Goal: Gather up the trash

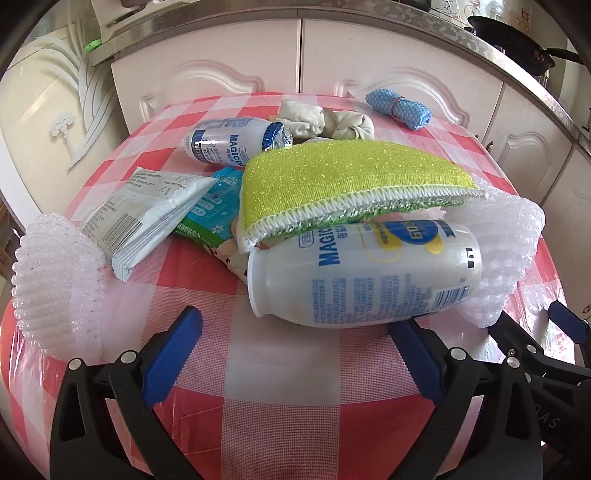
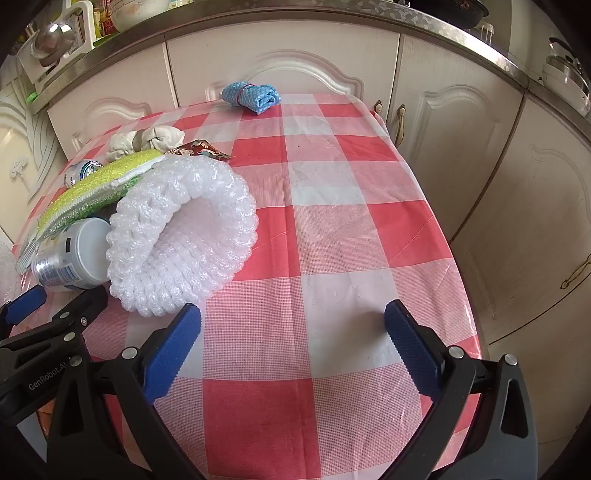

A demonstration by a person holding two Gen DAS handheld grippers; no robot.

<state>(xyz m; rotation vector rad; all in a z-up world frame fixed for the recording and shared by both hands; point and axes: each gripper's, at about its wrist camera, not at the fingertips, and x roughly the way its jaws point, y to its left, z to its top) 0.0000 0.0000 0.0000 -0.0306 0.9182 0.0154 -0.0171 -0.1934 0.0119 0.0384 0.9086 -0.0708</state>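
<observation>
A pile of litter lies on the red-and-white checked tablecloth (image 1: 288, 373). In the left wrist view my left gripper (image 1: 295, 332) stands open just short of a white bottle (image 1: 365, 273) lying on its side. A yellow-green scrub sponge (image 1: 351, 181) leans over that bottle. White foam netting (image 1: 55, 280) sits at the left, another piece (image 1: 513, 251) at the right. A white wrapper (image 1: 144, 210), a green-blue packet (image 1: 210, 214) and a second bottle (image 1: 236, 140) lie behind. My right gripper (image 2: 293, 325) is open over bare cloth, right of the foam net (image 2: 184, 236).
A knotted beige rag (image 1: 325, 122) and a rolled blue cloth (image 1: 399, 107) lie near the table's far edge. White cabinet doors (image 2: 480, 129) close in behind and to the right. A countertop (image 2: 258, 14) above carries pans and dishes. The cloth's right half (image 2: 351, 221) bears nothing.
</observation>
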